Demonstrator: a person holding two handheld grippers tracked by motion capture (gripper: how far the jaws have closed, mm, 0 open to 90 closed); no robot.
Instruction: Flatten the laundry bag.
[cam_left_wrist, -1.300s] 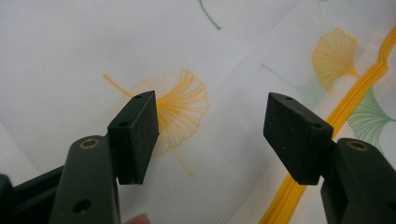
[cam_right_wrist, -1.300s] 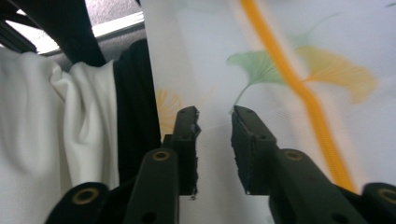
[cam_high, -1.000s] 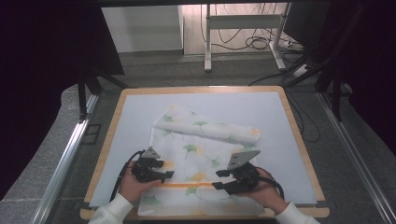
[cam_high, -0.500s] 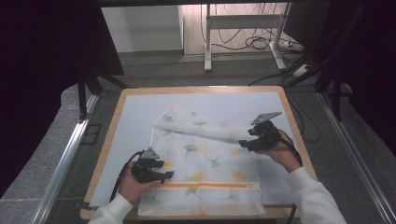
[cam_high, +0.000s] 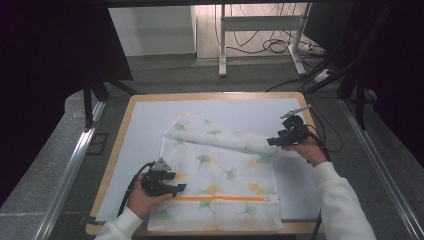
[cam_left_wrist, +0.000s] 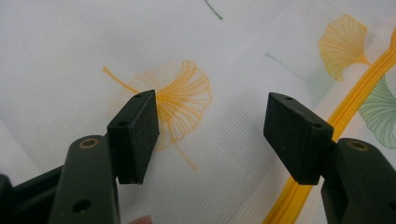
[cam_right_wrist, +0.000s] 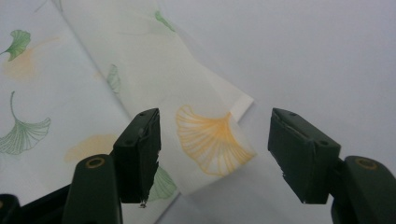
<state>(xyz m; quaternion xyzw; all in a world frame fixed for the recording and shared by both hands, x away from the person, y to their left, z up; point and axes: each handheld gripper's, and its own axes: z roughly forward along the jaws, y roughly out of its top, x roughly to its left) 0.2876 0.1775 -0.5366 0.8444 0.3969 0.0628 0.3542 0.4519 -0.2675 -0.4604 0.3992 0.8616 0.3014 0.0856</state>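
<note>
**Both grippers open over the ginkgo-print mesh bag**

Right gripper (cam_high: 274, 141): jaws just opened wide, nothing between the pads, held over the folded-over corner of the mesh bag (cam_high: 220, 175) near the right edge of the board (cam_high: 125, 125). In the right gripper view, seen hovering above that corner (cam_right_wrist: 219, 140), an orange ginkgo leaf printed on it, the corner lying on the pale mat (cam_right_wrist: 327, 56).

Left gripper (cam_high: 177, 188): jaws likewise spread wide and gripping nothing, resting low over the bag's near-left part, just beside the orange zipper (cam_high: 225, 198). In the left gripper view, pads parted over white mesh with an orange leaf print (cam_left_wrist: 180, 100), zipper running diagonally at the right.

Bag spread across the mat's middle toward the near edge, its far portion folded over in a band slanting from far-left to right.
</note>
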